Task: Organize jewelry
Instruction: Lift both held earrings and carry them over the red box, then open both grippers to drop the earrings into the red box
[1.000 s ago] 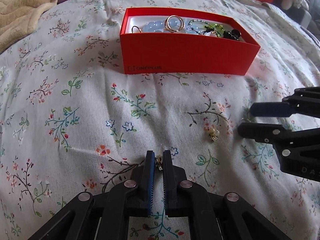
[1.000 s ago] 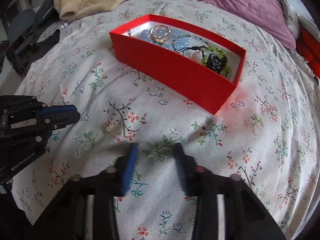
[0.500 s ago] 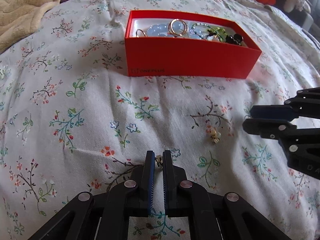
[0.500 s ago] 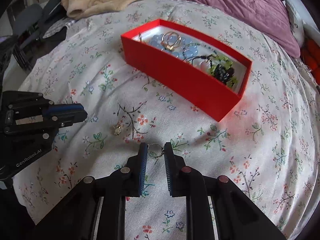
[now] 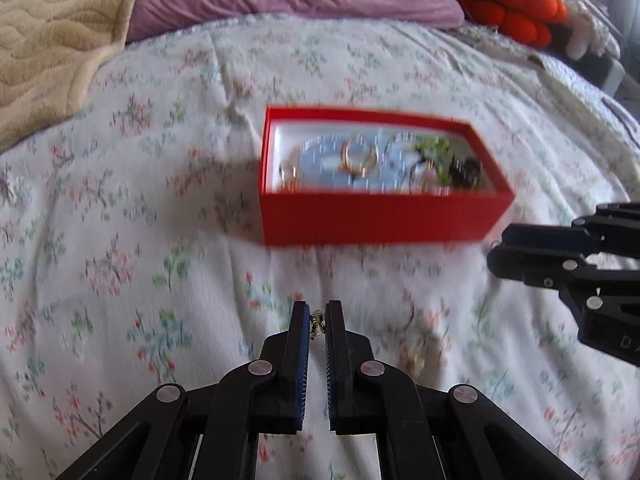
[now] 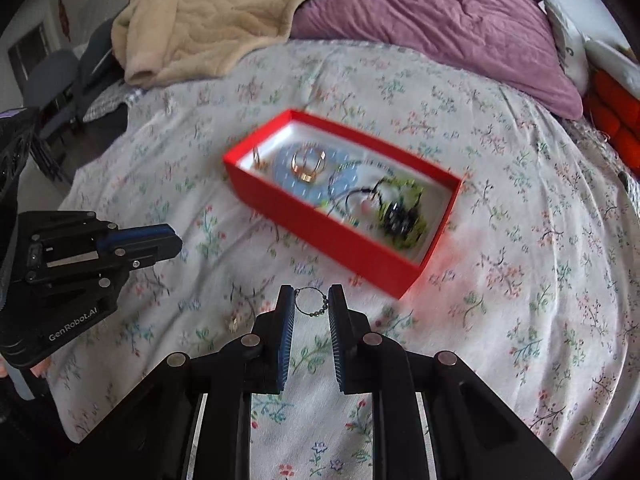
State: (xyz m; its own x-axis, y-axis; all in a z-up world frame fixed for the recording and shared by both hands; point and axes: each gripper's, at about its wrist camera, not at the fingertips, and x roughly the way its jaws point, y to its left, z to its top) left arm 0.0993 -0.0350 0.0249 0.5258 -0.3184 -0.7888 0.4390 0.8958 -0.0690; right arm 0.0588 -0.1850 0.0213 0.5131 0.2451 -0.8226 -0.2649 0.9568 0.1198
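Observation:
A red box [image 5: 380, 216] [image 6: 340, 236] with several pieces of jewelry inside sits on the floral bedsheet. My left gripper [image 5: 318, 312] is shut on a small gold earring [image 5: 317, 322], held above the sheet in front of the box. My right gripper [image 6: 312, 296] is shut on a thin beaded ring earring [image 6: 310, 302], also raised, near the box's front corner. The right gripper also shows in the left wrist view [image 5: 500, 248], and the left gripper in the right wrist view [image 6: 168, 240]. A small gold earring [image 5: 414, 360] [image 6: 232, 322] lies on the sheet between them.
A beige blanket [image 6: 208, 12] and a purple pillow [image 6: 440, 28] lie at the head of the bed behind the box. Orange cushions [image 5: 512, 12] are at the far right. The bed's left edge drops to a dark chair [image 6: 48, 80].
Both grippers have lifted off the sheet with their earrings and moved toward the red box. The right gripper closed on the ring earring a second ago.

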